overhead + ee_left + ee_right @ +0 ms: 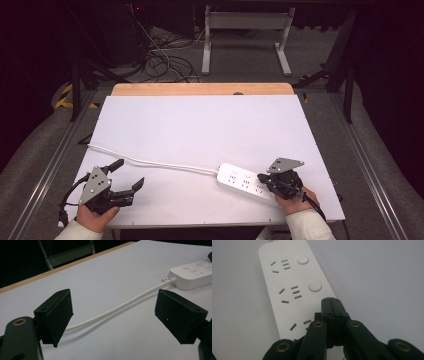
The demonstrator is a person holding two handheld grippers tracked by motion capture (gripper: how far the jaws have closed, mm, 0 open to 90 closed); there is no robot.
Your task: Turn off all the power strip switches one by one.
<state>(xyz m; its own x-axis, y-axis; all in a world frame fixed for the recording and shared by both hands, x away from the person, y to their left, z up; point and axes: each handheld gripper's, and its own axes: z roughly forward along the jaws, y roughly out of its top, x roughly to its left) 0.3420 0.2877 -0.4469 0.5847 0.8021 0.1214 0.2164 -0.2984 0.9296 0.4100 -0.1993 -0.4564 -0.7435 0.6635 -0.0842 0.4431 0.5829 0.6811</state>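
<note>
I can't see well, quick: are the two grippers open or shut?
Left gripper: jaws open, holding nothing.
Right gripper: jaws shut, empty, over the white plastic power strip.

text: none legible | power strip (294, 287): faint mark at far end, too blurred to read

The closed tips of the right gripper (330, 301) cover the third round button of the flat white plastic power strip (292, 287), its near end hidden behind the gripper body. Its thin white cable (150, 162) runs off the table's left edge, plug unseen.
</note>
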